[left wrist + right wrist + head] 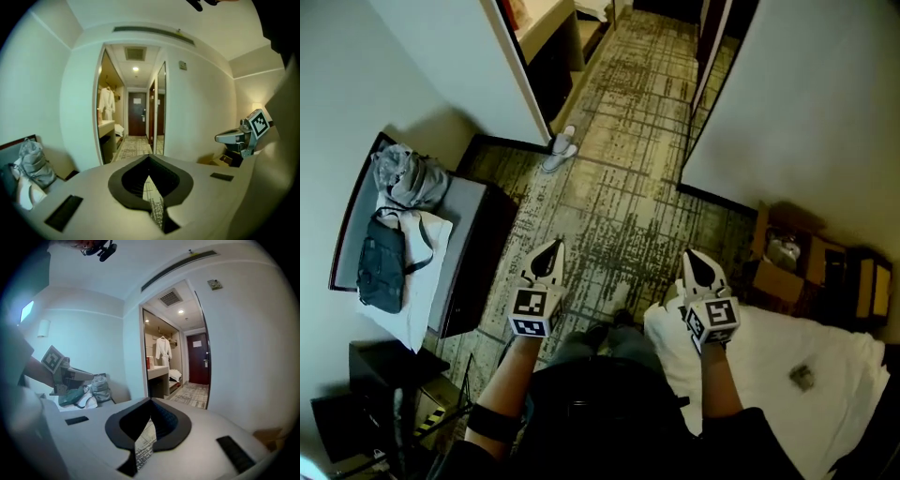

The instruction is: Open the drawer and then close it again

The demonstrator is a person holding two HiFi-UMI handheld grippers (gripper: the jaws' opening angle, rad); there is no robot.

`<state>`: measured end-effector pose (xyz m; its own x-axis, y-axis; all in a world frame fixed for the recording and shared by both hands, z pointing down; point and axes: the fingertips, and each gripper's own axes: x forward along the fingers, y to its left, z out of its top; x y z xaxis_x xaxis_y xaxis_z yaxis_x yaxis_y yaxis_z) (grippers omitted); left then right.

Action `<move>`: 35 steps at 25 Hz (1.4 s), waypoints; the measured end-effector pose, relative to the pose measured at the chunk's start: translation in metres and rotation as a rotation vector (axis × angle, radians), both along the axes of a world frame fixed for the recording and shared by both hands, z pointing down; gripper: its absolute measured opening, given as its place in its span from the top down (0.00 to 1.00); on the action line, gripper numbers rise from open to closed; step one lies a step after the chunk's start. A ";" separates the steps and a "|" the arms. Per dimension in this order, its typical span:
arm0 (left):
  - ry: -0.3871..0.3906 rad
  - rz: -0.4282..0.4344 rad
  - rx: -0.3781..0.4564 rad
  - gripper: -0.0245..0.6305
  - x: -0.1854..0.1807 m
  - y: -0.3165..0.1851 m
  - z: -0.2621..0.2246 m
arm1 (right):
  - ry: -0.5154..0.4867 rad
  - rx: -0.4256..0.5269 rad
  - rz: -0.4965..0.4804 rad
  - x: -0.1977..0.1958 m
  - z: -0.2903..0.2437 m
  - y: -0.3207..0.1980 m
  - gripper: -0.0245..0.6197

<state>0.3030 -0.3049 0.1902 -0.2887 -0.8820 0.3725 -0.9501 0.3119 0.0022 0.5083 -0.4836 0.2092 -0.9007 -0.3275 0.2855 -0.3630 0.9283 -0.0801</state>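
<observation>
Both of my grippers are clenched on nothing. The left gripper (553, 248) and the right gripper (694, 258) hang side by side over the carpet (619, 178), jaws pressed together, pointing toward the hallway (138, 140).

No drawer shows plainly in any view. My best guess is the dark cabinet (483, 253) at my left, against the wall, but I can't make out a drawer front or handle on it.

- **Wrong target:** I may reach for the wrong face and push on a fixed panel.
- **Shut jaws:** They can't take a handle, so if I arrive like this I'll only knock against it.
- **Bags:** The bags (382, 262) lie on top of the cabinet, and a hard pull could well shake them or catch a strap.
- **Bed:** The bed (769, 347) sits just beside my right gripper, so a wide swing could brush the sheet.
</observation>
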 end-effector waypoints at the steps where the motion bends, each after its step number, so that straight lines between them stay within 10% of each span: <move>1: -0.003 -0.054 0.001 0.96 -0.009 0.009 0.000 | -0.002 0.001 -0.042 -0.013 0.000 0.000 0.95; 11: 0.005 -0.445 -0.028 0.96 -0.061 0.133 0.007 | 0.008 0.007 -0.413 -0.147 0.000 0.055 0.95; 22: 0.007 -0.773 0.006 0.96 -0.110 0.313 0.008 | 0.005 0.014 -0.772 -0.275 -0.010 0.229 0.95; 35: 0.012 -0.955 0.023 0.96 -0.179 0.471 0.019 | 0.008 0.030 -1.011 -0.406 -0.004 0.411 0.95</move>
